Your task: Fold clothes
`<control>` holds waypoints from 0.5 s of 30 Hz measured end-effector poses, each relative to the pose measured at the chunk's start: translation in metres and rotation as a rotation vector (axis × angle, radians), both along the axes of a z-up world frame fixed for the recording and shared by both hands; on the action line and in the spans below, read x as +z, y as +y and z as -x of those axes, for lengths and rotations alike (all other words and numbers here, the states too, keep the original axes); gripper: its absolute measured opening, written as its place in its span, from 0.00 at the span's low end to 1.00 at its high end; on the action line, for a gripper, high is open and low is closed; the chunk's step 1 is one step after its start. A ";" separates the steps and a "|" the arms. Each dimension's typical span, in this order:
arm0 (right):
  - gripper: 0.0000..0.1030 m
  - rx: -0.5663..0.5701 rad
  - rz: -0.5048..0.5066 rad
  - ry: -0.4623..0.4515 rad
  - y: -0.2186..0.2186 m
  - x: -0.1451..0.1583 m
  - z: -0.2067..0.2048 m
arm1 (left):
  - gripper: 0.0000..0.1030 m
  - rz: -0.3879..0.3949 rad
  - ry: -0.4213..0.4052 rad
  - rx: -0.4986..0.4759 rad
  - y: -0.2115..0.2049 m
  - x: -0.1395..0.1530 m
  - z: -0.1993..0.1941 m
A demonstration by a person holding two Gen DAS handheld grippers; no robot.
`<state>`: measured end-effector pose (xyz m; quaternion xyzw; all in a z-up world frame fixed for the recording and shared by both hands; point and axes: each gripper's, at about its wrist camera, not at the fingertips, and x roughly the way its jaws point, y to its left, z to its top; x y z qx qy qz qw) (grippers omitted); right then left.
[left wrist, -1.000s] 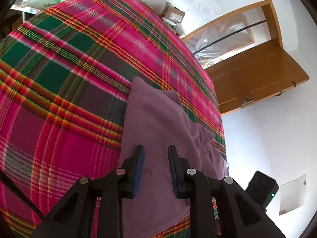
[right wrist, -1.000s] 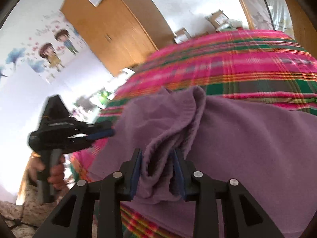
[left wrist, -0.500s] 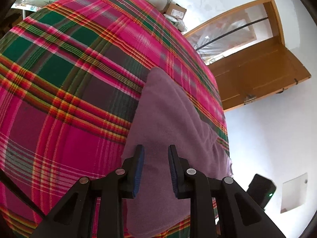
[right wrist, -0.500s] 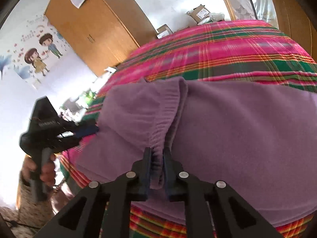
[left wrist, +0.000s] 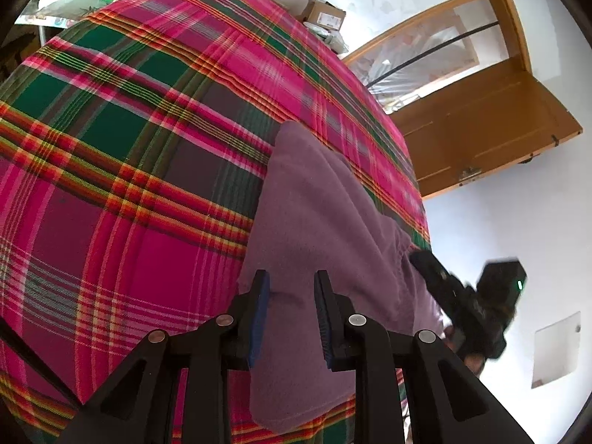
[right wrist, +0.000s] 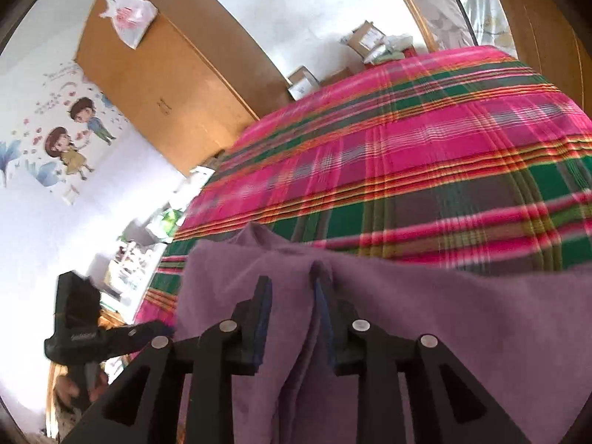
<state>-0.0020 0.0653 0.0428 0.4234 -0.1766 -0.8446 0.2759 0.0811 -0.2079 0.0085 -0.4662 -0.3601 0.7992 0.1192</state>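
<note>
**Purple garment on the plaid bed, both tongs parted**

The purple garment (left wrist: 318, 229) lies on a bed covered with a pink, green and orange plaid blanket (left wrist: 122, 170). In the left wrist view the left tongs (left wrist: 291, 288) stand with their jaws apart over the near part of the cloth; nothing sits between the blue pads, and the garment stretches away ahead of them in a long strip. To the right of these tongs, at the garment's gathered edge, the right tongs (left wrist: 436, 277) show as a dark, blurred shape with a hand just visible beneath.

In the right wrist view the right tongs (right wrist: 292, 292) are also parted. A raised fold of purple cloth lies against the inner face of the right-hand finger (right wrist: 322, 296); the left-hand finger stands clear of it, so nothing is pinched. The left tongs (right wrist: 148, 333) sit to the left, at the garment's edge. Beyond the bed stands a wooden wardrobe (right wrist: 177, 81).
</note>
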 end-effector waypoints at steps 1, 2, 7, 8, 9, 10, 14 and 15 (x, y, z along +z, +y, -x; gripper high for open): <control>0.26 0.000 -0.007 -0.004 -0.003 -0.002 0.005 | 0.24 0.002 -0.001 0.000 0.000 0.000 0.001; 0.26 0.007 0.008 -0.013 -0.003 -0.004 0.007 | 0.24 0.001 -0.001 0.000 0.001 -0.001 0.001; 0.19 0.042 0.080 -0.061 -0.007 -0.015 0.017 | 0.24 0.007 -0.006 -0.005 0.002 -0.003 0.003; 0.11 0.050 0.085 -0.063 -0.008 -0.017 0.018 | 0.24 0.006 -0.007 -0.005 0.002 -0.003 0.003; 0.06 0.057 0.064 -0.046 -0.011 -0.016 0.017 | 0.24 0.005 -0.010 -0.006 0.002 -0.004 0.004; 0.05 0.053 0.040 -0.023 -0.011 -0.013 0.015 | 0.24 0.005 -0.014 -0.006 0.002 -0.005 0.007; 0.04 0.004 -0.002 -0.017 -0.009 -0.012 0.018 | 0.24 0.005 -0.018 -0.010 0.002 -0.006 0.010; 0.04 -0.001 0.006 -0.033 -0.007 -0.015 0.020 | 0.24 0.006 -0.020 -0.010 0.002 -0.007 0.010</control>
